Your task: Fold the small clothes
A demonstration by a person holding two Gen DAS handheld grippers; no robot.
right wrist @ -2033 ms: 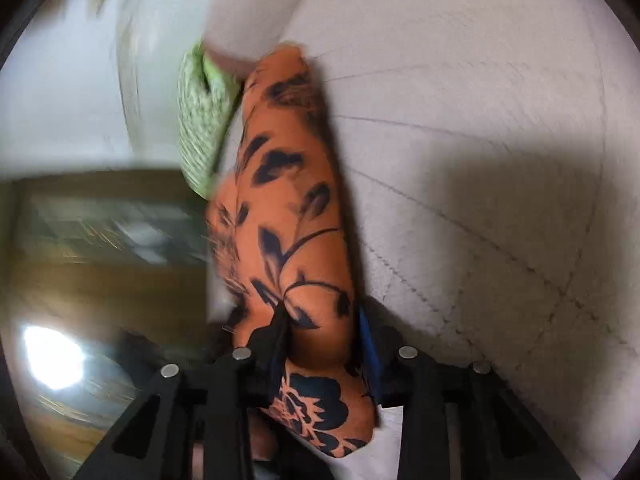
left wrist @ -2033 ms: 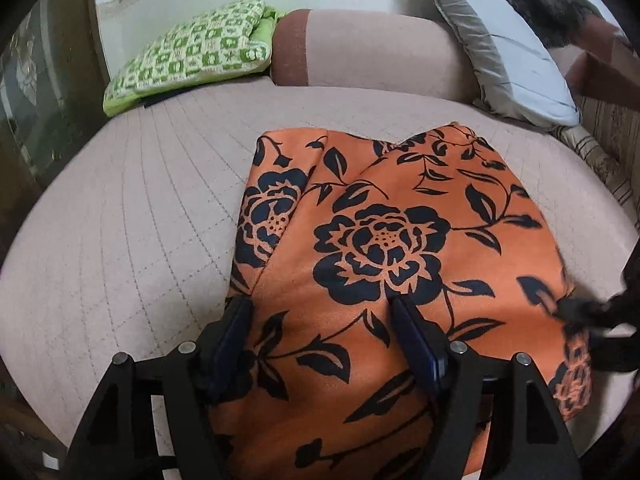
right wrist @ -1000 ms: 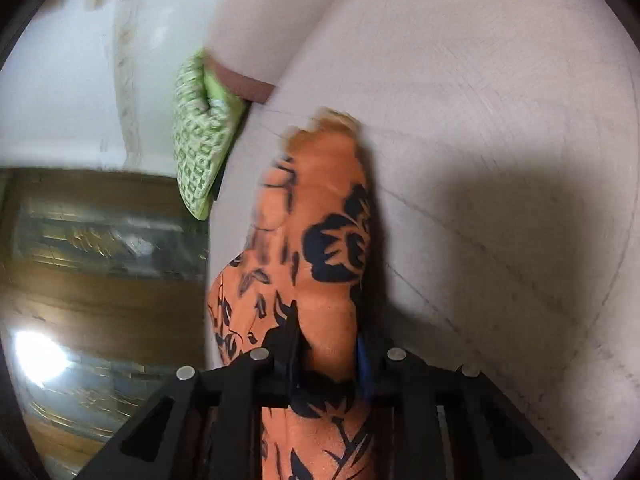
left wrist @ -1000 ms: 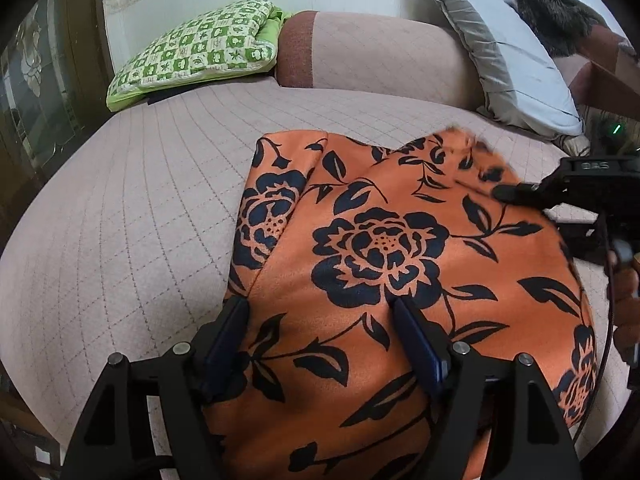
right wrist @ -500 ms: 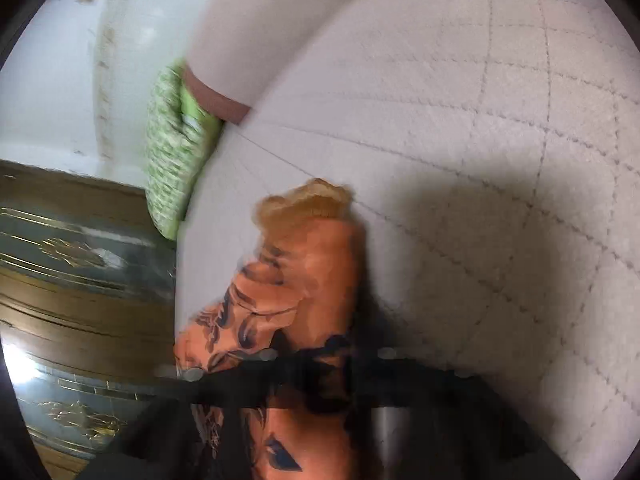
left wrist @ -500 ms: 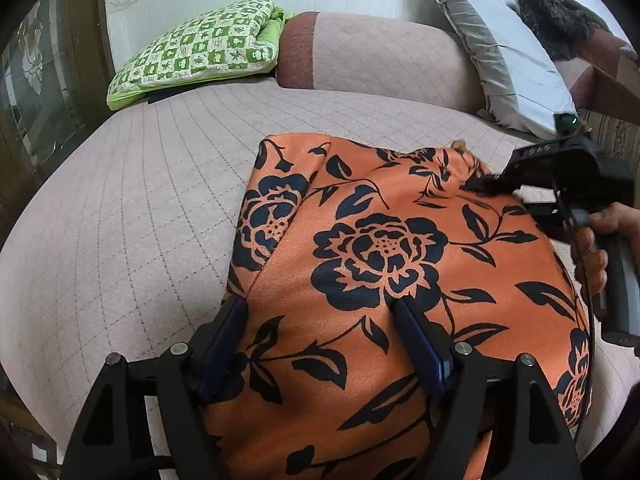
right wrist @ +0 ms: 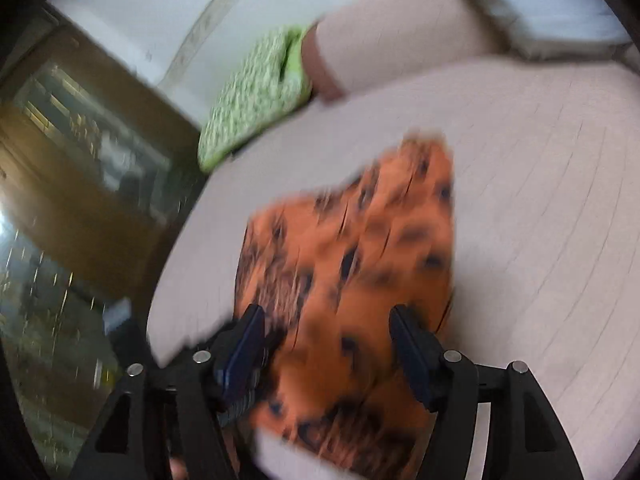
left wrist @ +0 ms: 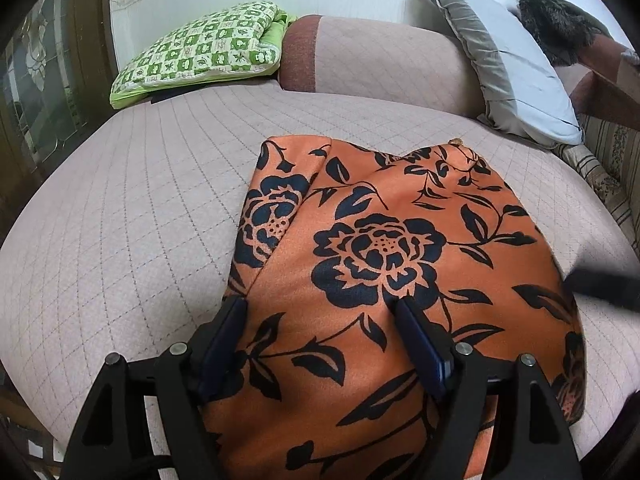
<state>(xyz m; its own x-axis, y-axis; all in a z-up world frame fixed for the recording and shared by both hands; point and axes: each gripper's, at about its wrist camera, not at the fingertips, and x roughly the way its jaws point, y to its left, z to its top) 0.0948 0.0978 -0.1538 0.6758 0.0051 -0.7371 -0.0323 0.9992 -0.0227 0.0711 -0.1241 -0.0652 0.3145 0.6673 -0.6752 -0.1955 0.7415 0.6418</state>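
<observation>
Soft even daylight, left view sharp, right view motion-blurred, fisheye-curved dark edges

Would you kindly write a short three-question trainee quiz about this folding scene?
1. True or false: the right gripper is clamped on the orange garment.
2. Which cushion lies nearest the garment's far left corner: A green checked cushion, B grey pillow, C striped cushion?
3. Fill in: the left gripper hovers with jaws ____ over the garment.

Key
1. False: its jaws have just been opening, and the garment lies flat on the bed, no cloth pinched.
2. A
3. open
</observation>
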